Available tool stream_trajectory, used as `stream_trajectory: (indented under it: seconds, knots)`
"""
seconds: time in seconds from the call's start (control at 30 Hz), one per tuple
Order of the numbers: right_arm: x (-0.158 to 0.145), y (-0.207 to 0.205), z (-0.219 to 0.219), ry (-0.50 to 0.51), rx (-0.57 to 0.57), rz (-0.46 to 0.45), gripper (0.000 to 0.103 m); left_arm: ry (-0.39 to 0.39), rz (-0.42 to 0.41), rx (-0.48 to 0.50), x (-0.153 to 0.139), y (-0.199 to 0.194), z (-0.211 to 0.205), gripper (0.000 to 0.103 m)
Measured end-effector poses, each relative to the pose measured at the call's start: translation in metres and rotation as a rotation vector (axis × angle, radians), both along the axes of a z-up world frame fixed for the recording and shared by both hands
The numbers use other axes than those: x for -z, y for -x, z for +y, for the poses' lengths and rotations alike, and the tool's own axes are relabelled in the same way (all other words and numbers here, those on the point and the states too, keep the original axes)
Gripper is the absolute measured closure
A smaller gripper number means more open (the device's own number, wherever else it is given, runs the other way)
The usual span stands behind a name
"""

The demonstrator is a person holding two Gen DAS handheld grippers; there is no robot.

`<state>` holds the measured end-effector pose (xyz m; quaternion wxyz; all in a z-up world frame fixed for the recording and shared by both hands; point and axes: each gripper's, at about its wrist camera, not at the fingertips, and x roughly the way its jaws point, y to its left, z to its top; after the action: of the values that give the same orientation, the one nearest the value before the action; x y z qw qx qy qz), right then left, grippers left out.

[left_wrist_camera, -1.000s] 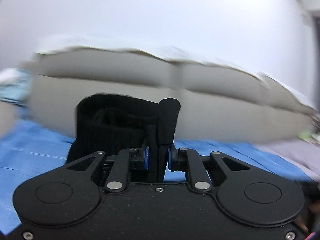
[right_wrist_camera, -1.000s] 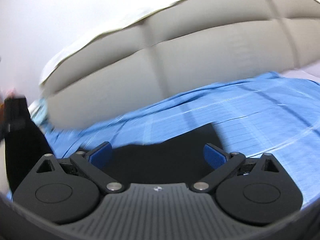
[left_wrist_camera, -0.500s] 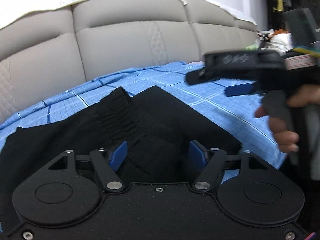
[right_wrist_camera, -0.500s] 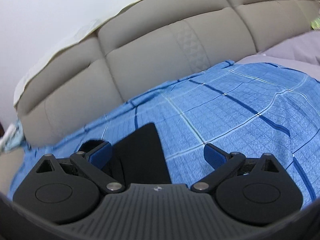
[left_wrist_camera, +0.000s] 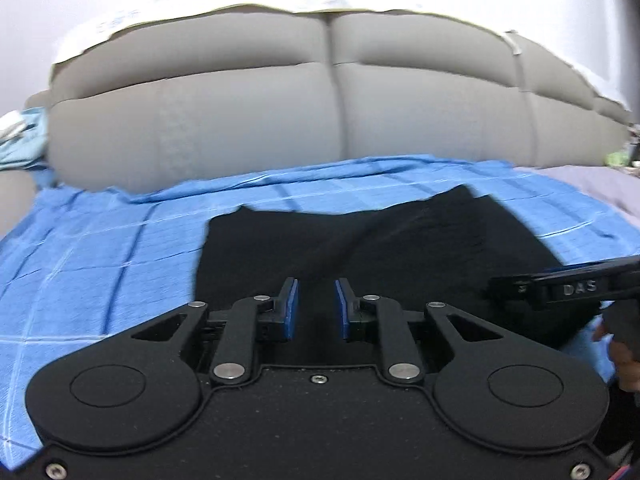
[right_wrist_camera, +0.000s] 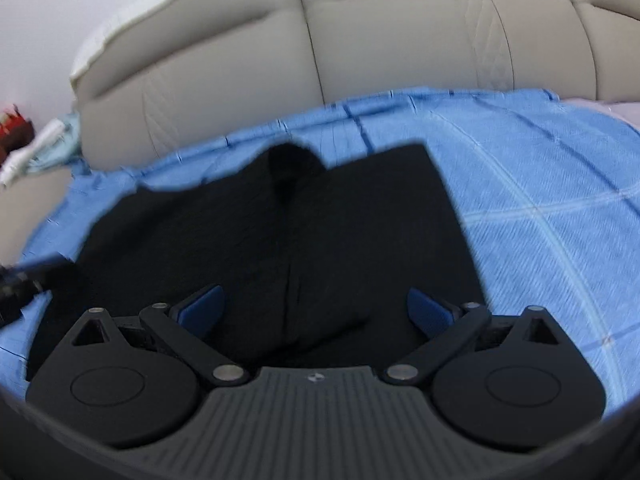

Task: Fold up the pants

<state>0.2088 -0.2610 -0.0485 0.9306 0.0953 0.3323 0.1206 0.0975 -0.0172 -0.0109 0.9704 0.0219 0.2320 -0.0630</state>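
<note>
The black pants point(left_wrist_camera: 360, 248) lie spread flat on the blue checked sheet point(left_wrist_camera: 100, 264); they also show in the right wrist view point(right_wrist_camera: 280, 232), with a fold line down the middle. My left gripper point(left_wrist_camera: 316, 304) hovers over the near edge of the pants, its blue pads a narrow gap apart with nothing between them. My right gripper point(right_wrist_camera: 314, 304) is wide open and empty above the near part of the pants. The right gripper's finger point(left_wrist_camera: 560, 288) reaches in from the right in the left wrist view.
A beige padded headboard point(left_wrist_camera: 320, 112) stands behind the sheet point(right_wrist_camera: 540, 200). A grey cover point(left_wrist_camera: 592, 188) lies at the far right. Light blue cloth and white items point(right_wrist_camera: 36, 148) sit at the far left beside the headboard.
My left gripper let go of the pants, which now lie flat on the sheet, and its pads have since narrowed. Both grippers now point at the pants from the near side.
</note>
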Motion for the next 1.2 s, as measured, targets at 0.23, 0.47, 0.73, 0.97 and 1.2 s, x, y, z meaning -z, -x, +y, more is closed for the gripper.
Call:
stream_trajectory:
  seconds: [0.23,0.47,0.73,0.97,1.2]
  knots:
    - [-0.002,0.012,0.025,0.044,0.047,-0.054,0.04,-0.006,0.081,-0.07,0.032,-0.01,0.011,0.084]
    - [-0.018,0.051,0.02,0.104,0.195,-0.163,0.076,0.001,0.081,-0.011,0.027,0.001,0.006,0.081]
    - [-0.016,0.058,0.008,0.194,0.265,-0.088,0.039,-0.018,0.046,0.009,0.008,-0.001,0.009,0.069]
    - [-0.041,-0.001,-0.019,0.132,0.126,-0.134,0.01,-0.039,-0.063,0.04,-0.02,-0.052,0.01,0.07]
    - [-0.015,-0.079,-0.005,0.071,-0.074,0.018,0.012,-0.07,0.032,0.002,0.016,-0.12,0.007,0.08]
